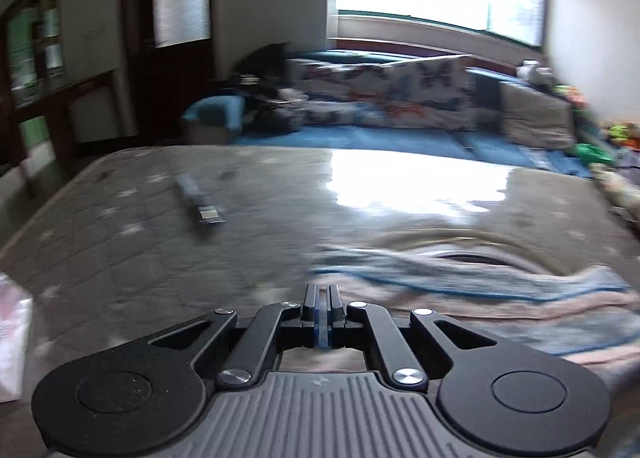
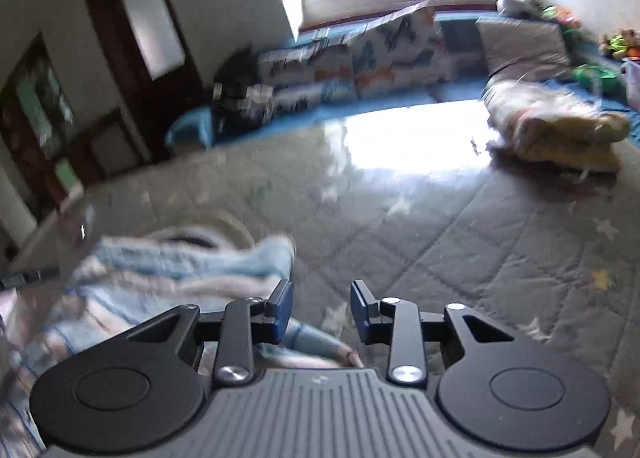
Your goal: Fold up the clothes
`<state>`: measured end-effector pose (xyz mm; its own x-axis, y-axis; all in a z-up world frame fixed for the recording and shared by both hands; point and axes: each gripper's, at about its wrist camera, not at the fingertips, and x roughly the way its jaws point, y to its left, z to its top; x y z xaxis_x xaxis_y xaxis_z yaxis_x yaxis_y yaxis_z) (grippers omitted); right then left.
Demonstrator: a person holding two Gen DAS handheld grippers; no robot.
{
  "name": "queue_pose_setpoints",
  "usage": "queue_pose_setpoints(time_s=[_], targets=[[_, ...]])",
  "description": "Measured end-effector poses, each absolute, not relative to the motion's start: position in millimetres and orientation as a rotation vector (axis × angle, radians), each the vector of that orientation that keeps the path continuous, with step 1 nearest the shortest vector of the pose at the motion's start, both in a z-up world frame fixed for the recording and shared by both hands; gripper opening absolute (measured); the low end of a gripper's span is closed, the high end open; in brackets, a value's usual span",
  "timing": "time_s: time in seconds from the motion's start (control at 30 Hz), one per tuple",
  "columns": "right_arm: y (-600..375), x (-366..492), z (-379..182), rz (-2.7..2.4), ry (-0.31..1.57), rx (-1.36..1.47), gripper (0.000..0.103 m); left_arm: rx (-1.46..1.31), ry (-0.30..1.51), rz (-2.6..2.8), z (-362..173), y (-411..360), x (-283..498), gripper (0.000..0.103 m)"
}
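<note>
The left gripper point(image 1: 322, 290) has its two black fingers pressed together with only a sliver of the blue pads showing; whether a fold of cloth is caught between them is hard to say through the blur. Just ahead and to its right lies the striped garment of pale blue, pink and white knit point(image 1: 480, 294), rumpled on the grey quilted mattress printed with pale stars point(image 1: 120, 242). A slim grey remote control point(image 1: 200, 200) lies further out on the mattress, well apart from the garment.

The right gripper point(image 2: 322, 308) has its fingers spread, blue pads facing each other across an open gap with nothing pinched. The striped garment point(image 2: 168, 266) lies beside its left finger and runs underneath it. A folded stack of yellow and pink cloth point(image 2: 560, 130) sits at the mattress's far right.
</note>
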<state>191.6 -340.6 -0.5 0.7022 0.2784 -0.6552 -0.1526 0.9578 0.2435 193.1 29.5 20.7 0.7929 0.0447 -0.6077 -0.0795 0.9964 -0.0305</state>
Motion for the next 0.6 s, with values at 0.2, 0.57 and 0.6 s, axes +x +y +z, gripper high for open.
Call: queue_pose_setpoints(time_s=[0.2, 0.57, 0.6], targets=[[-291, 183, 2, 0.36, 0.709, 0.036, 0.03, -0.121, 0.676, -0.156, 24, -16, 189, 0.005], [-243, 162, -8, 0.402, 0.692, -0.149, 0.03, -0.247, 0.712, -0.421, 16, -81, 197, 0.005], [-241, 160, -8, 0.404, 0.69, -0.158, 0.03, -0.264, 0.726, -0.416, 12, -81, 200, 0.006]])
